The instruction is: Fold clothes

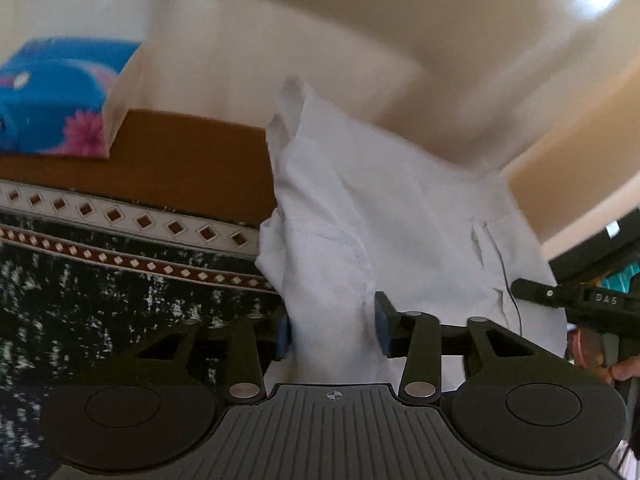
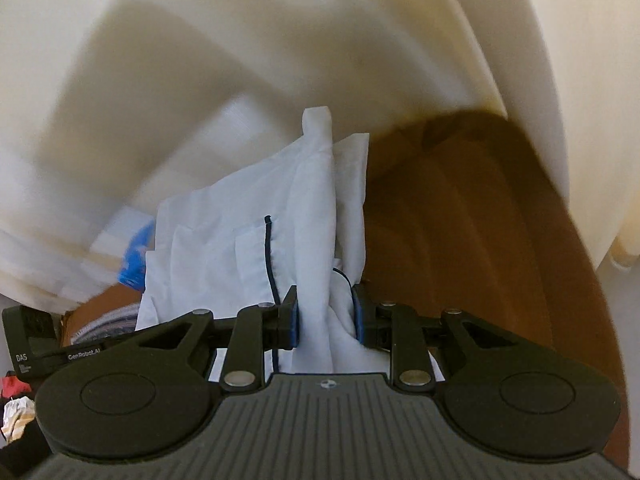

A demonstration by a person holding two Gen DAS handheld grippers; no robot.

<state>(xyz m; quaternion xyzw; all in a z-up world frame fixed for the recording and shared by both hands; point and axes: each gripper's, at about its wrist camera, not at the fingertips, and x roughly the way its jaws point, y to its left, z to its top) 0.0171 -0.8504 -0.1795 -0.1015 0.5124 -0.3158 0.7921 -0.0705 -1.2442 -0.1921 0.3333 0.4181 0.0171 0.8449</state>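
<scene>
Up off the bed (image 1: 168, 168), white shirt (image 1: 400, 216) hangs betw. left tool (image 1: 333, 330) & right tool (image 2: 326, 318), both clamped on cloth, prob. to spread it; collar at 12 o'clock.

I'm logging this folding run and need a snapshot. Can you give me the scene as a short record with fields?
garment: white shirt with a dark trim line, lifted and bunched
left gripper: shut on a fold of the shirt
right gripper: shut on a bunched fold of the shirt
surface below: dark patterned cloth with a diamond border
background: blue floral fabric, cream wall
fold state: not yet folded
</scene>
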